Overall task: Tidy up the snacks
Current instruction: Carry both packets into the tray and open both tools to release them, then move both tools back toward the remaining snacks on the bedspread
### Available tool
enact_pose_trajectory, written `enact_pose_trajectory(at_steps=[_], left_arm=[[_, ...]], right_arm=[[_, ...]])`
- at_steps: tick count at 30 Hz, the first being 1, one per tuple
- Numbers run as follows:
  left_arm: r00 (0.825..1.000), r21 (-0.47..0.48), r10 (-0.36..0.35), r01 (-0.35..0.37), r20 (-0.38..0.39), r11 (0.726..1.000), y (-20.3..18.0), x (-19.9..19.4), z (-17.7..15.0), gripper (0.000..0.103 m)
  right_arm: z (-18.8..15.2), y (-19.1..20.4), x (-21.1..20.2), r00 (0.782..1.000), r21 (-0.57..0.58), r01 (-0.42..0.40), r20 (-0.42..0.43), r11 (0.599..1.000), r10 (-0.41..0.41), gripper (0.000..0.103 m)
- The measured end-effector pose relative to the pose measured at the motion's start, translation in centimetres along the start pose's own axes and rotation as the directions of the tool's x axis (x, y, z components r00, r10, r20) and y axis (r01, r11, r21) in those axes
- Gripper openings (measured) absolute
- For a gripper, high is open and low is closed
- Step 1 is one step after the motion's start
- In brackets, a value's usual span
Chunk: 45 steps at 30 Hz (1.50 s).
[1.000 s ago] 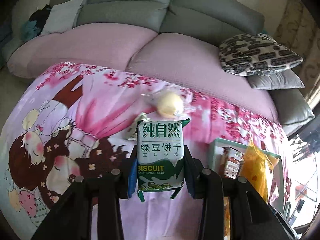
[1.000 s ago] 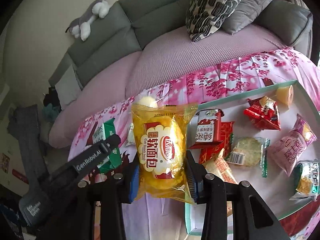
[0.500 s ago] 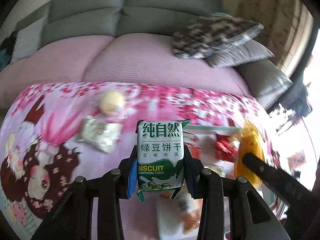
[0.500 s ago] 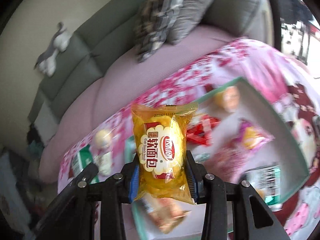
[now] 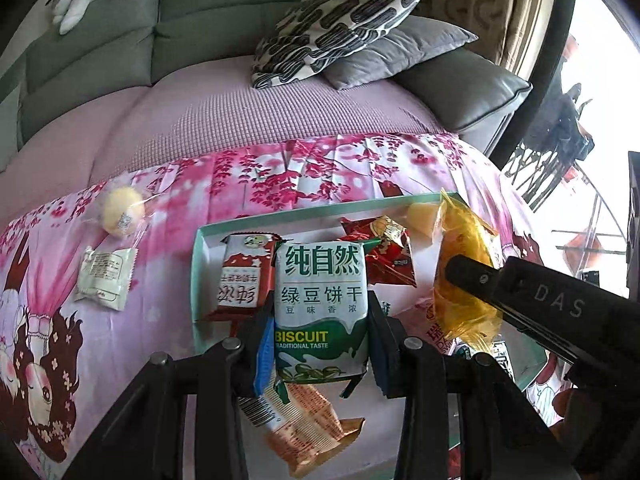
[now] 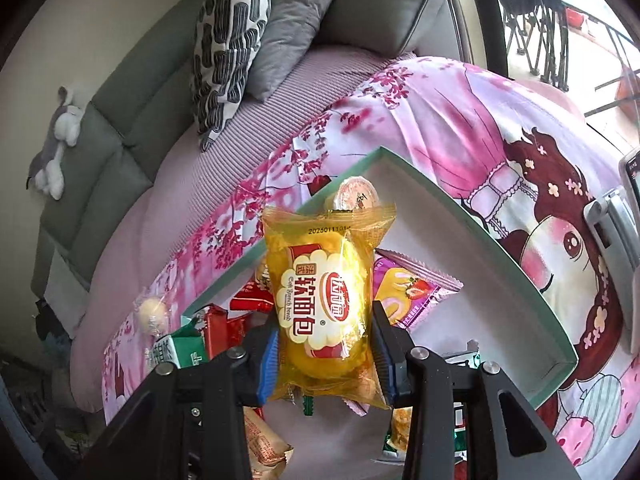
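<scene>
My left gripper (image 5: 320, 344) is shut on a green and white biscuit pack (image 5: 321, 300), held upright over the near left part of a shallow tray with a teal rim (image 5: 280, 215). My right gripper (image 6: 324, 360) is shut on a yellow soft-bread packet (image 6: 322, 304) above the same tray (image 6: 472, 216). In the left wrist view that yellow packet (image 5: 460, 280) and a black right finger (image 5: 540, 300) show at the right. Several snack packs lie in the tray, among them a red and white pack (image 5: 240, 276) and an orange pack (image 5: 308, 428).
On the pink printed cloth left of the tray lie a round yellow bun in clear wrap (image 5: 120, 210) and a small white packet (image 5: 104, 278). A grey sofa with a patterned cushion (image 5: 340, 24) stands behind. A phone on a stand (image 6: 624, 248) sits at the right edge.
Both grippers have swung to the right and rolled, from over the cloth to over the tray, each still holding its pack. The bun and white packet now lie off to the left.
</scene>
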<state>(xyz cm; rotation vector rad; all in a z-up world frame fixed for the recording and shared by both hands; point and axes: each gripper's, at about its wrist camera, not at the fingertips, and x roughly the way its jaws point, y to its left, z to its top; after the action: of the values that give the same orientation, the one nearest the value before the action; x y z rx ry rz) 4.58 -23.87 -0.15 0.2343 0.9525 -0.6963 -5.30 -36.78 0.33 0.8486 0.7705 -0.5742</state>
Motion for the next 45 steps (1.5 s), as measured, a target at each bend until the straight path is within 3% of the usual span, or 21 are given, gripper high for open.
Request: enact_pose_trajectory(at_steps=[15, 19, 33, 36, 41, 45], left_arm=[[1.0, -0.008, -0.009, 0.009, -0.016, 1.0, 0.0, 0.4, 0.0, 0.042], [1.0, -0.019, -0.01, 0.009, -0.017, 1.0, 0.2, -0.1, 0.2, 0.053], [0.999, -0.104, 0.053, -0.053, -0.01, 0.993, 2.3, -2.0, 0.6, 0.063], [0.997, -0.145, 0.082, -0.083, -0.008, 0.986, 3.6, -2.2, 0.6, 0.073], [0.991, -0.255, 0.131, -0.13, -0.013, 0.958, 6.6, -2.3, 0.2, 0.083], [0.983, -0.352, 0.181, -0.181, -0.033, 0.918, 9.4, -2.1, -0.3, 0.087]], right_arm=[[-0.3, 0.9, 0.1, 1.0, -0.027, 0.011, -0.005, 1.0, -0.011, 0.044], [-0.3, 1.0, 0.0, 1.0, -0.027, 0.01, -0.005, 1.0, -0.01, 0.045], [-0.3, 1.8, -1.2, 1.0, -0.057, 0.002, 0.019, 0.998, -0.001, 0.079], [-0.4, 1.9, -1.1, 1.0, -0.057, 0.004, 0.016, 0.998, -0.003, 0.084], [-0.5, 2.1, -1.3, 0.999, -0.066, 0.008, 0.034, 0.998, -0.006, 0.103], [-0.6, 2.5, -1.2, 0.999, -0.087, 0.003, 0.037, 0.996, 0.0, 0.103]])
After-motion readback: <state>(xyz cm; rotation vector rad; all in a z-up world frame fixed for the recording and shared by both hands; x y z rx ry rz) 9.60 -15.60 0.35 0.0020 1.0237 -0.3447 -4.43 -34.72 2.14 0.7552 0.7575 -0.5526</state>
